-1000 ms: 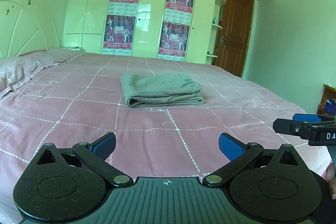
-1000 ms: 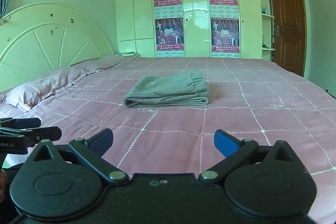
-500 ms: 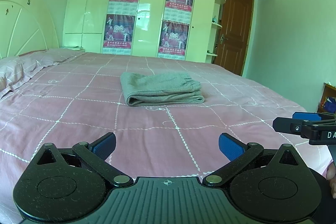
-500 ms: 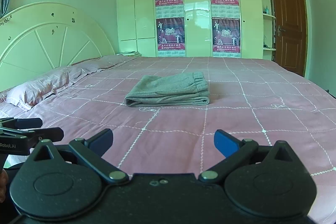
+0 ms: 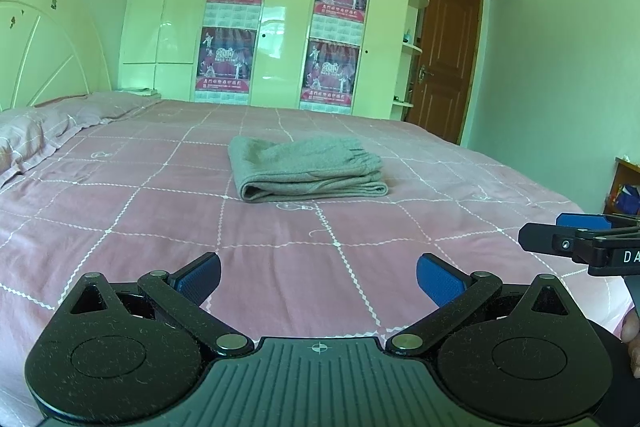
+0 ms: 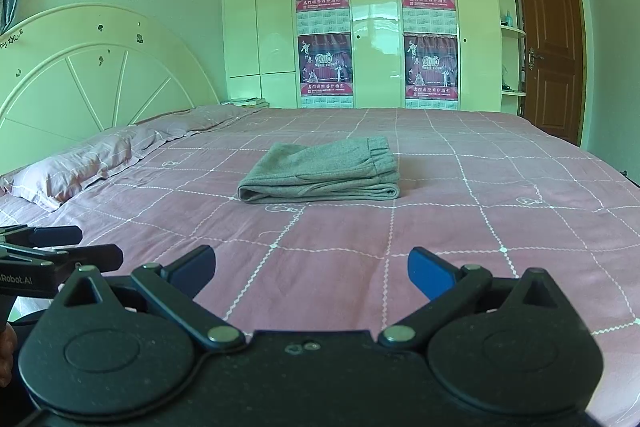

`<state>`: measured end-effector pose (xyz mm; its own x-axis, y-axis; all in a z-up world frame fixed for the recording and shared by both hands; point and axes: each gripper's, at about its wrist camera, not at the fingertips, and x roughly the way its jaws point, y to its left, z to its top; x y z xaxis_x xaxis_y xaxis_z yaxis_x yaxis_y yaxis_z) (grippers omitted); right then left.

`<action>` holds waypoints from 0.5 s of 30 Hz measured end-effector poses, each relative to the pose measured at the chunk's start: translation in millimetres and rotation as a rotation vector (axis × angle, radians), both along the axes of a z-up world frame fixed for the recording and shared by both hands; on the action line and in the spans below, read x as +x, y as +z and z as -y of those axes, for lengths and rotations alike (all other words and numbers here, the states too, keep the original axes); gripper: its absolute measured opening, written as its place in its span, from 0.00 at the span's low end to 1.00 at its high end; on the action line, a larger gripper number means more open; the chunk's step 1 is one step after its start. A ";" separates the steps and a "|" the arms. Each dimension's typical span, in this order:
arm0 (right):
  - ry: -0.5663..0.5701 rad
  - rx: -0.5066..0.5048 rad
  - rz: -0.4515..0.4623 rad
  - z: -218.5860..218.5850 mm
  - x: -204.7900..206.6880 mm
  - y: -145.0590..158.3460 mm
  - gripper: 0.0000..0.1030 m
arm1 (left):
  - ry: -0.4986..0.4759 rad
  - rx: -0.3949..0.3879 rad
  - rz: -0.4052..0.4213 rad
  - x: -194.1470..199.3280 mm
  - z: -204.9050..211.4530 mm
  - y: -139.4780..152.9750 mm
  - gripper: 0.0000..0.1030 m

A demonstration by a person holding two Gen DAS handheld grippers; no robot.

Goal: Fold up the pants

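Grey pants (image 5: 306, 169) lie folded into a compact stack in the middle of the pink checked bed (image 5: 140, 227), elastic waistband on the right side. The right wrist view shows the same grey pants (image 6: 322, 167) well ahead of the fingers. My left gripper (image 5: 318, 277) hovers open over the near bed edge, nothing between its blue pads. My right gripper (image 6: 311, 273) is open too and holds nothing. Each gripper appears at the edge of the other's view: the right gripper (image 5: 580, 241) at right, the left gripper (image 6: 60, 247) at left.
Pink pillows (image 6: 80, 163) lie along the left by a white headboard (image 6: 92, 79). A white wardrobe with posters (image 5: 280, 27) fills the far wall, beside a brown door (image 5: 444, 59). A small shelf (image 5: 624, 191) stands at the right.
Both grippers stay open and far back from the pants. The views tilted up slightly, so the pants sit a little lower in frame.
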<state>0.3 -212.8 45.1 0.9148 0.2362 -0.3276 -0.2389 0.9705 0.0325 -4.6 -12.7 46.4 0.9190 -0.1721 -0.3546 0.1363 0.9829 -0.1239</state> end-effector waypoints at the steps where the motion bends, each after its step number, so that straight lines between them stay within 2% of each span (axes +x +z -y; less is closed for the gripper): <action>1: 0.000 0.000 0.001 -0.2 -0.1 -0.1 0.94 | 0.000 -0.001 0.000 -0.1 0.1 -0.2 1.00; 15: 0.000 0.000 0.000 -0.9 -0.3 -0.3 0.94 | 0.000 -0.008 0.007 -1.7 -1.0 -0.9 1.00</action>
<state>0.0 -211.8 44.9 0.9149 0.2361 -0.3274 -0.2390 0.9705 0.0320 -6.3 -11.7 45.5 0.9216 -0.1752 -0.3464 0.1376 0.9819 -0.1305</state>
